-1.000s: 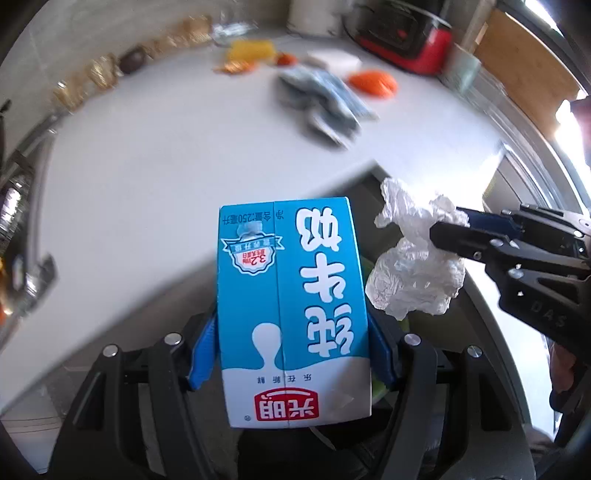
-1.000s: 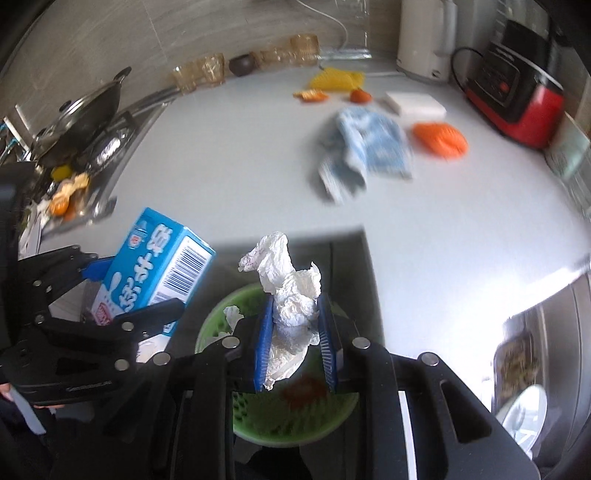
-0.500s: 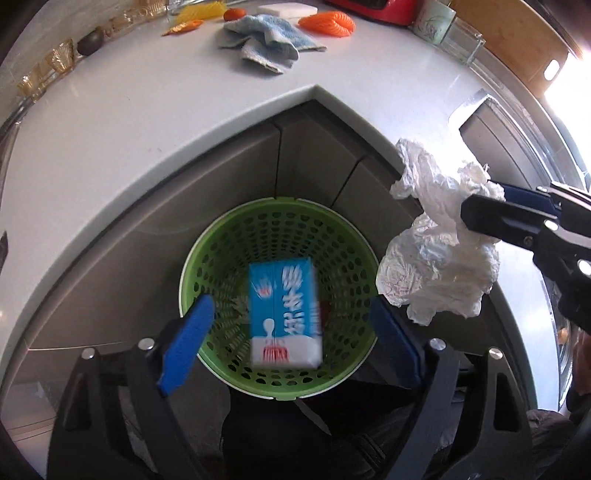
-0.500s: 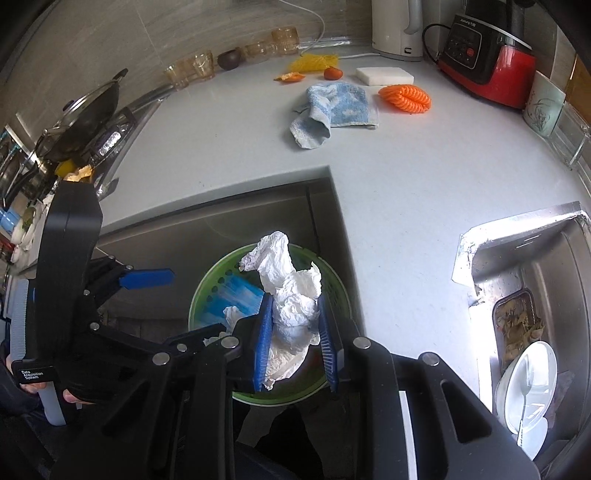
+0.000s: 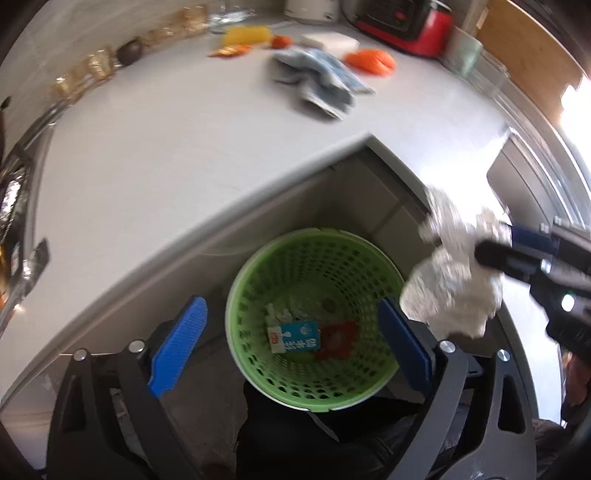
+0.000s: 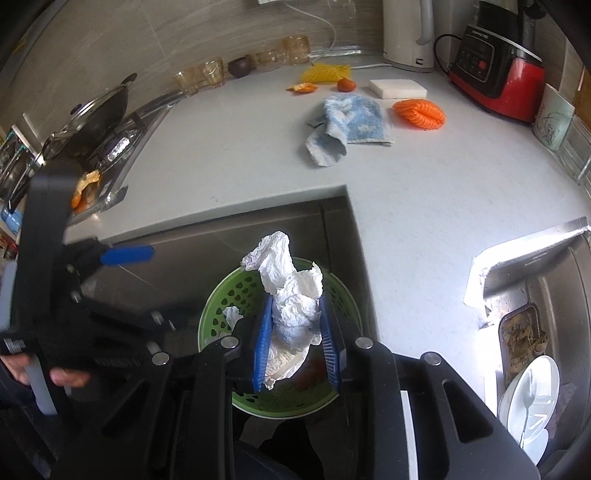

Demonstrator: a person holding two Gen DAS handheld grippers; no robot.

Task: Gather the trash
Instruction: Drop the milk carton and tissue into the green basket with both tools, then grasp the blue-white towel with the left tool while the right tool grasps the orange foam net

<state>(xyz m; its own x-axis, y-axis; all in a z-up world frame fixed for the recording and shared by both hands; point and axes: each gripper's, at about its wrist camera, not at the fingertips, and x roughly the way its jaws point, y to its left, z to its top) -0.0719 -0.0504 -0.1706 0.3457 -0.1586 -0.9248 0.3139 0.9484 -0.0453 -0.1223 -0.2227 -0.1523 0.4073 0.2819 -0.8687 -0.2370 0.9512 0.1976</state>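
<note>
A green perforated basket (image 5: 258, 280) stands on the floor below the counter corner. A blue milk carton (image 5: 295, 336) lies flat on its bottom beside a red wrapper (image 5: 338, 339) and white scraps. My left gripper (image 5: 291, 343) hovers above the basket, its jaws still opening with nothing between them. My right gripper (image 6: 295, 339) is shut on a crumpled white paper towel (image 6: 295, 314), held over the basket (image 6: 218, 306). In the left wrist view that paper towel (image 5: 454, 295) hangs at the basket's right rim.
On the grey counter (image 6: 258, 147) lie a blue cloth (image 6: 347, 125), an orange scrubber (image 6: 419, 114), a white sponge (image 6: 397, 88), orange peel (image 6: 303, 87) and a yellow cloth (image 6: 325, 72). A red appliance (image 6: 498, 81) and kettle (image 6: 406, 33) stand behind. A stove is left, a sink (image 6: 535, 295) right.
My left gripper opened and let go of the milk carton, which dropped into the green basket and now lies flat on its bottom. The right gripper kept the paper towel.
</note>
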